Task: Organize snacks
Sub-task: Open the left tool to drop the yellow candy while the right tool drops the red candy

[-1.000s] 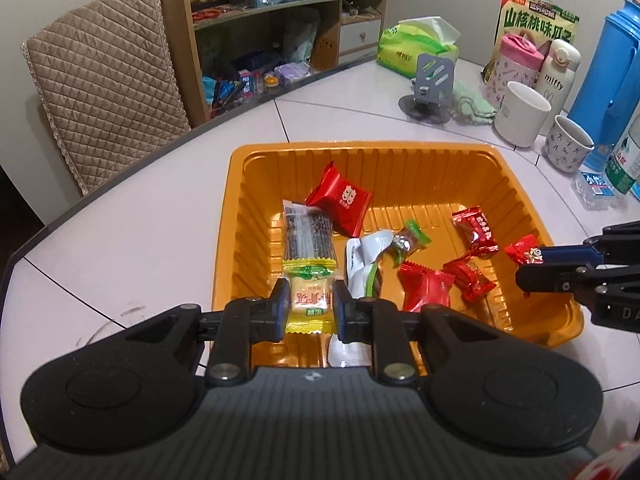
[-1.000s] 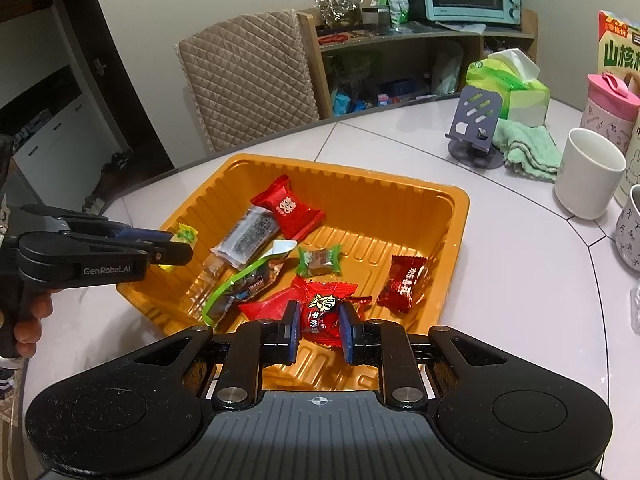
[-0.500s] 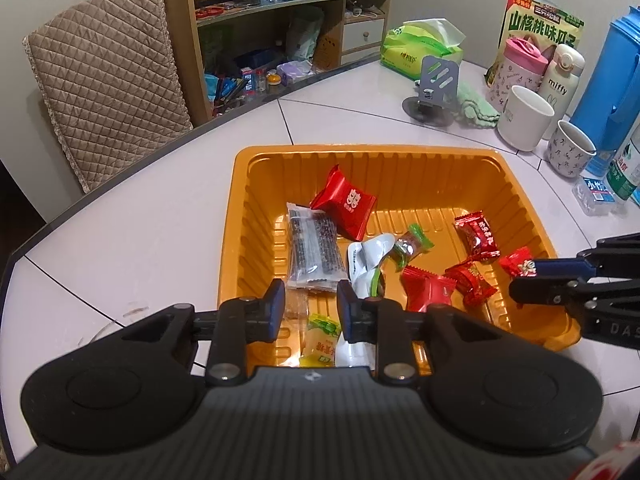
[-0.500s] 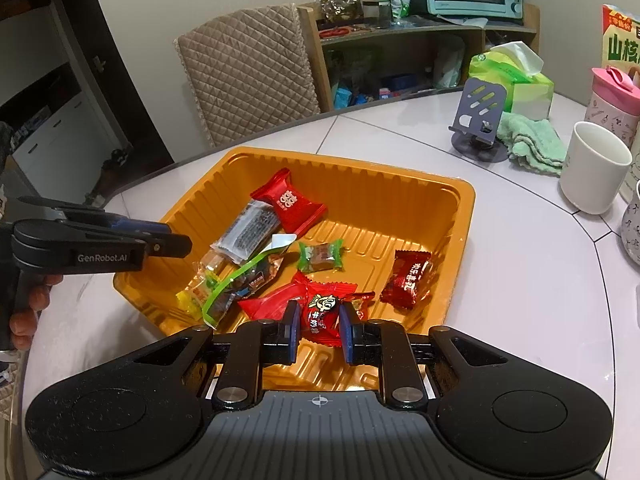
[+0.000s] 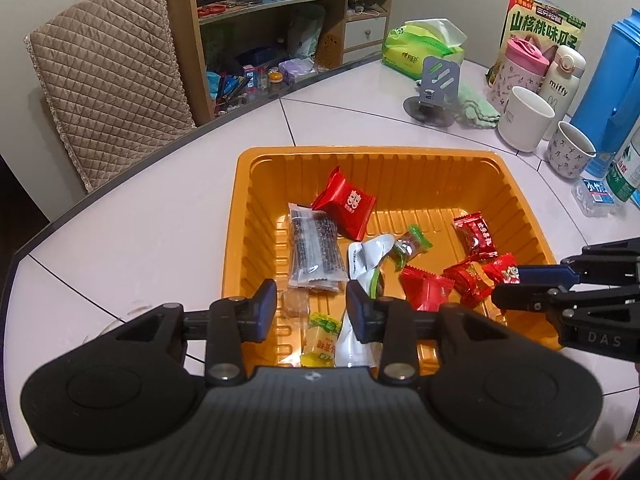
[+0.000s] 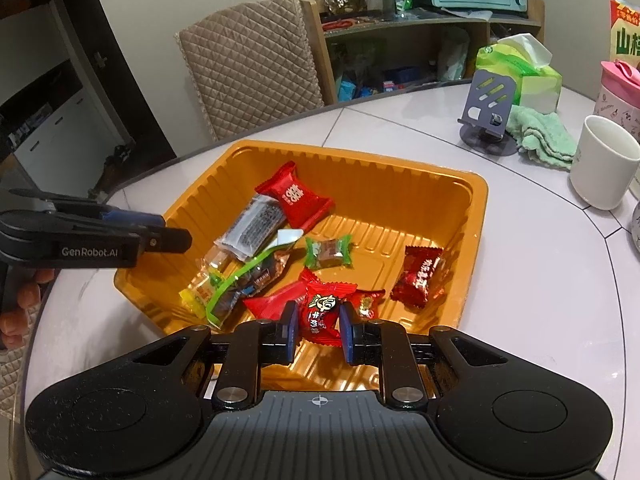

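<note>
An orange tray [image 5: 400,164] [image 6: 472,216] on the white table holds several wrapped snacks. My left gripper [image 5: 311,308] is open and empty over the tray's near left corner; the yellow-green snack [image 5: 318,338] [image 6: 200,290] lies in the tray below it. My right gripper [image 6: 318,330] is shut on a red candy [image 6: 320,312] [image 5: 505,272] and holds it over the tray's near edge. A red square packet [image 5: 346,204], a dark seed bar [image 5: 316,248], a green candy [image 5: 412,242] and other red candies [image 5: 474,234] lie inside.
A white mug [image 5: 524,118], a patterned cup [image 5: 570,154], pink and white bottles, a blue jug [image 5: 608,80], a phone stand [image 5: 434,88], a green cloth and a tissue pack [image 5: 424,46] stand at the far right. A quilted chair [image 5: 108,76] and a shelf are behind the table.
My left gripper opened and let the yellow-green snack fall into the tray, then pulled back a little. My right gripper still holds the red candy over the tray's edge.
</note>
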`<state>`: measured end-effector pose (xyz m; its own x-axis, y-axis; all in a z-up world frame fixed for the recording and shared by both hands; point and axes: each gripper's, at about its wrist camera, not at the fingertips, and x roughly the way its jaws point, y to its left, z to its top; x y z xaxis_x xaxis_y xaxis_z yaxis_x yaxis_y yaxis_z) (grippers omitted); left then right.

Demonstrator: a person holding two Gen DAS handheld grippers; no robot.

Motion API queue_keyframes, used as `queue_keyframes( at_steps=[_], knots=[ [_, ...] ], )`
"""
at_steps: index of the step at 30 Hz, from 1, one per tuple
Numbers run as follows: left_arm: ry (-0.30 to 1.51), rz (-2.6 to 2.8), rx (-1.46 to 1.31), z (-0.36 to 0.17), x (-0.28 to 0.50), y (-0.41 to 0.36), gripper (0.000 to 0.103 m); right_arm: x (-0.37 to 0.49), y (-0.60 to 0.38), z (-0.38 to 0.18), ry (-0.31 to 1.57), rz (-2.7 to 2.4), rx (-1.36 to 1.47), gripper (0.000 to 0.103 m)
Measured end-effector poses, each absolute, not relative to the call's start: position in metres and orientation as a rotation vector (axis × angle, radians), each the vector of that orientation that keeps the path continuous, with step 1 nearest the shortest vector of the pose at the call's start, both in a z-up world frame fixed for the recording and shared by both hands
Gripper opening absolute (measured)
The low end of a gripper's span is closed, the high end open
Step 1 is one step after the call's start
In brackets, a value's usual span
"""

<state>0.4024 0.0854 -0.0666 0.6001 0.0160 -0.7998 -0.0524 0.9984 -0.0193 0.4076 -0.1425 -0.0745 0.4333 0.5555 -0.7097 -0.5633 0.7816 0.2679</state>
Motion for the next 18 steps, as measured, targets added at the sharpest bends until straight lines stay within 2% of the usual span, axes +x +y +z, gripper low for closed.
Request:
queue_keyframes(
  at_steps=[5,7,8,9,18],
  knots=[
    [0.926,0.046,-0.049,-0.064,0.400,0.085,0.040,0.411,-0.143,-0.075,0.881,0.683,0.020,0.024],
    [0.926,0.047,-0.052,-0.063,0.398,0.085,0.041,0.411,-0.145,-0.074,0.872,0.675,0.033,0.036],
    [0.928,0.046,-0.055,-0.062,0.398,0.085,0.041,0.411,-0.145,-0.073,0.866,0.670,0.036,0.054],
    [0.928,0.046,-0.058,-0.062,0.397,0.085,0.043,0.409,-0.147,-0.072,0.851,0.664,0.040,0.067],
    [0.923,0.055,-0.055,-0.055,0.389,0.078,0.053,0.402,-0.153,-0.069,0.867,0.645,0.040,0.069]
  ],
)
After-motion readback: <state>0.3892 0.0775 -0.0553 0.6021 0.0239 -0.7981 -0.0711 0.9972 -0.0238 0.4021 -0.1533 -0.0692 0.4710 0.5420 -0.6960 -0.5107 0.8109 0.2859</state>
